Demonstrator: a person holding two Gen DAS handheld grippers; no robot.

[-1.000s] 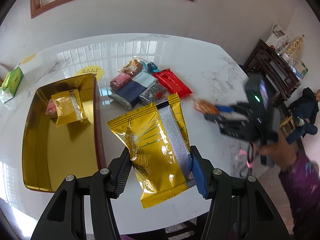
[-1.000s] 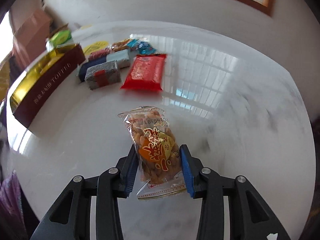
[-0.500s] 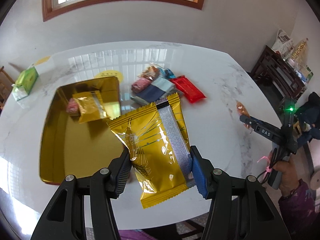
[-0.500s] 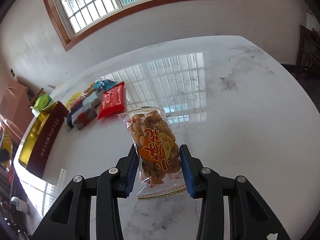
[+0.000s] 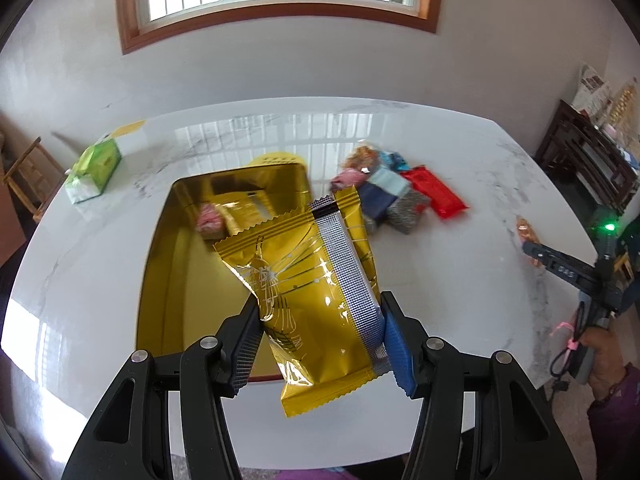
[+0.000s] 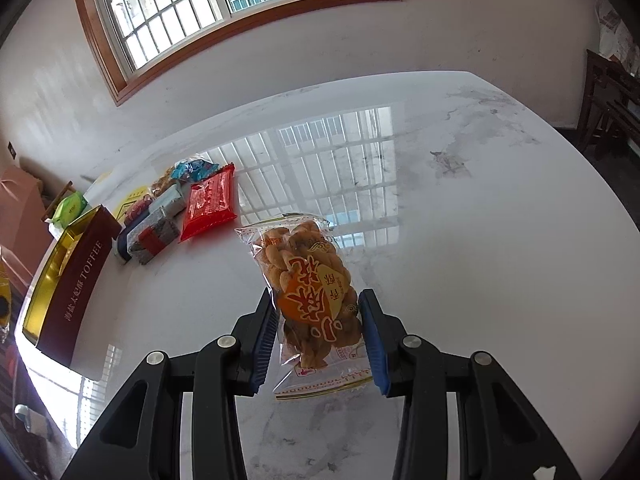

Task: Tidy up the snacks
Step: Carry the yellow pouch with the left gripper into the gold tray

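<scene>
My left gripper [image 5: 320, 340] is shut on a gold foil snack packet [image 5: 308, 280] and holds it above the near right part of a gold tin tray [image 5: 160, 280]. In the tray lie a pink-wrapped sweet [image 5: 209, 219] and another gold packet [image 5: 244, 216]. My right gripper [image 6: 318, 340] is shut on a clear bag of fried twists [image 6: 308, 280], held over the white marble table [image 6: 480, 260]. That gripper [image 5: 532, 252] also shows at the right in the left wrist view. A pile of snacks [image 5: 384, 196] with a red packet [image 5: 438, 196] lies right of the tray.
A green tissue pack [image 5: 94, 170] lies at the table's far left. The tin's maroon side [image 6: 80, 280] shows in the right wrist view, with the red packet [image 6: 210, 204] beside it. A dark wooden cabinet [image 5: 588, 160] stands to the right. A person's hand [image 5: 604, 360] holds the right gripper.
The left gripper with its gold packet has moved left, over the tray. The right gripper has rolled and drawn back with the twists bag, away from the snack pile.
</scene>
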